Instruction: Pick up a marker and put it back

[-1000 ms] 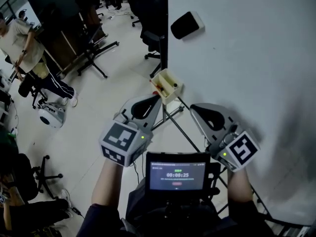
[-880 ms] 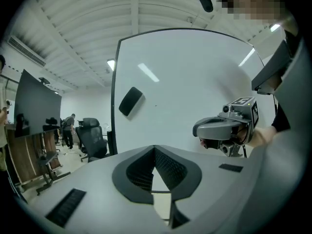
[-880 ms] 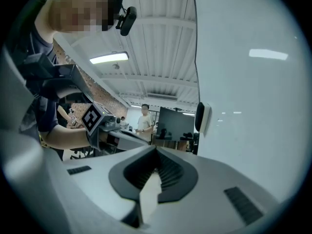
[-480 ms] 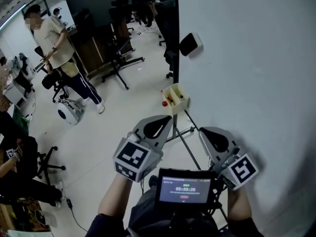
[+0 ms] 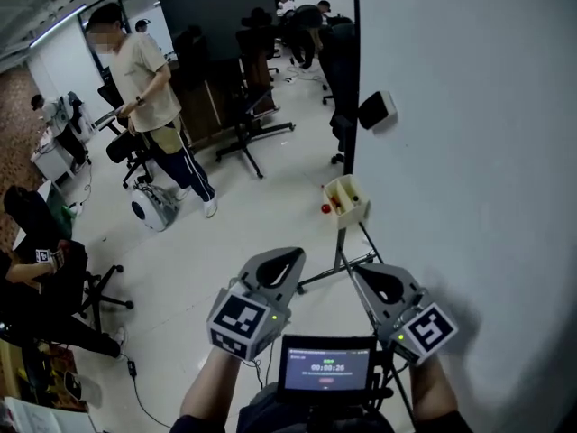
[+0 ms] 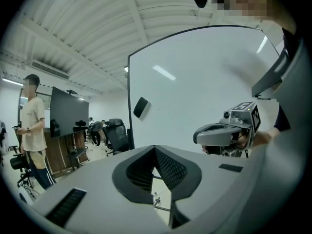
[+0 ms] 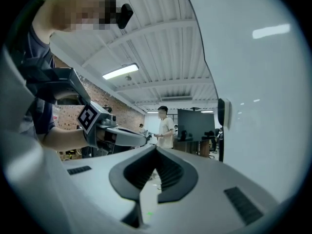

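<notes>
A small beige marker tray (image 5: 348,198) hangs at the lower left corner of the whiteboard (image 5: 469,152); something red (image 5: 327,208) shows at its near side, too small to make out as a marker. A dark eraser (image 5: 376,109) sticks to the board above it. My left gripper (image 5: 291,256) and right gripper (image 5: 364,272) are held side by side below the tray, well short of it. Both are shut, with nothing between the jaws. In the left gripper view the jaws (image 6: 155,148) meet at a point, with the right gripper (image 6: 222,133) beside them. The right gripper view shows its own shut jaws (image 7: 156,148).
The whiteboard stand's legs (image 5: 335,273) spread on the floor just ahead of the grippers. A person (image 5: 149,88) stands at the far left among office chairs (image 5: 254,106). Another person (image 5: 41,251) sits at the left edge. A small screen (image 5: 326,366) sits at my chest.
The head view has tipped up and taken in more of the room. The tray and eraser have slid down and right in it, and both grippers sit lower, still shut.
</notes>
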Demonstrator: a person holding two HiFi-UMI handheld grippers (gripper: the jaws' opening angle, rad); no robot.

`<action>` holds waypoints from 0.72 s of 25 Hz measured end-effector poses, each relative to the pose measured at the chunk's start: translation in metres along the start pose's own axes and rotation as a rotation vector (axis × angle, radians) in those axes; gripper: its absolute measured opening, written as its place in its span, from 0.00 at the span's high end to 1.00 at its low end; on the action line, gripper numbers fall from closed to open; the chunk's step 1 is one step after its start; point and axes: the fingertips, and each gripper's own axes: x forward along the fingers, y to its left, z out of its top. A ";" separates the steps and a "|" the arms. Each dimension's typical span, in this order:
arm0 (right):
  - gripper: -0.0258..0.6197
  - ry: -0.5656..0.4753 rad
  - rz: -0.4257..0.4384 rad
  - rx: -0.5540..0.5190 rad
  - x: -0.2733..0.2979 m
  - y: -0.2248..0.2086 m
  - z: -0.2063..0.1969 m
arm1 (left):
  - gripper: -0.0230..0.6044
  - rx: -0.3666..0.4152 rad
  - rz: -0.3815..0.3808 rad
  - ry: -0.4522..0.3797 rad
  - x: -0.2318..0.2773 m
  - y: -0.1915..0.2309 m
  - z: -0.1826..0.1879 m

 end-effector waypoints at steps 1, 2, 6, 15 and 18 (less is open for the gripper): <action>0.95 0.001 0.012 0.004 0.004 0.005 0.000 | 0.96 -0.002 0.009 0.001 -0.005 0.004 -0.002; 0.95 0.000 0.019 0.009 0.008 0.009 0.000 | 0.96 -0.004 0.015 0.002 -0.009 0.007 -0.004; 0.95 0.012 0.025 0.011 0.026 0.024 -0.002 | 0.96 -0.006 0.009 0.013 -0.025 0.018 -0.012; 0.95 0.035 0.053 -0.002 0.068 0.078 0.007 | 0.96 -0.025 0.014 0.020 -0.083 0.051 -0.028; 0.95 0.048 0.068 -0.012 0.079 0.095 0.004 | 0.96 -0.040 0.017 0.008 -0.101 0.058 -0.034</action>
